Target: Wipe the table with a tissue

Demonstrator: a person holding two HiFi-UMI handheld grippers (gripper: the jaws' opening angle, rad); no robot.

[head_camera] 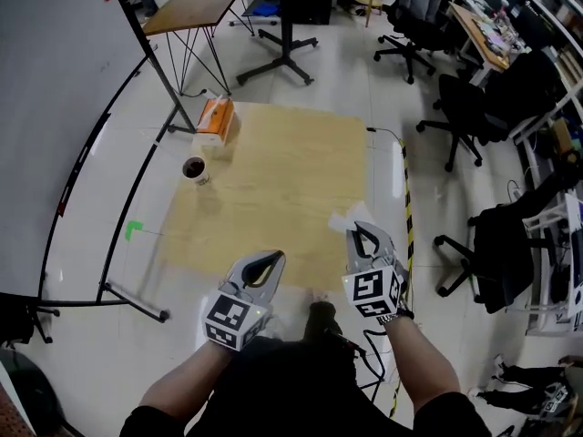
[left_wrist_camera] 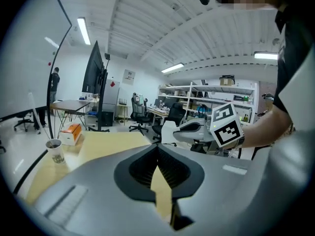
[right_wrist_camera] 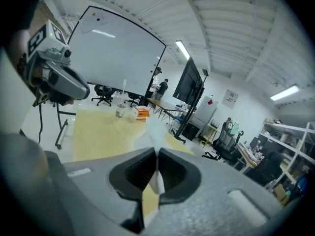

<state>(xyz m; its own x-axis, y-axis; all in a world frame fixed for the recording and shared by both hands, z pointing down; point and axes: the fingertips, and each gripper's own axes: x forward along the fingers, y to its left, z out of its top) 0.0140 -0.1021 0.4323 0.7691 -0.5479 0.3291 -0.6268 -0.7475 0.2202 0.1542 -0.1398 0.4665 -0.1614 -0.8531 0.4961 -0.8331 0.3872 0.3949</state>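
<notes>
1. A tissue (head_camera: 344, 218) is held pinched in the closed jaws of the right gripper (head_camera: 358, 232), over the near right part of the table (head_camera: 273, 171). Whether the tissue touches the wood cannot be told.
2. The left gripper (head_camera: 271, 259) is seen shut on nothing, just beside the right one at the table's near edge.
3. A tissue box (head_camera: 216, 119) and a cup (head_camera: 195, 169) are seen standing at the far left corner.
4. The tissue is judged to be in hand, with the wiping itself largely yet to be done.

Wooden table (head_camera: 273, 189), orange tissue box (head_camera: 215, 121), paper cup (head_camera: 195, 169)
</notes>
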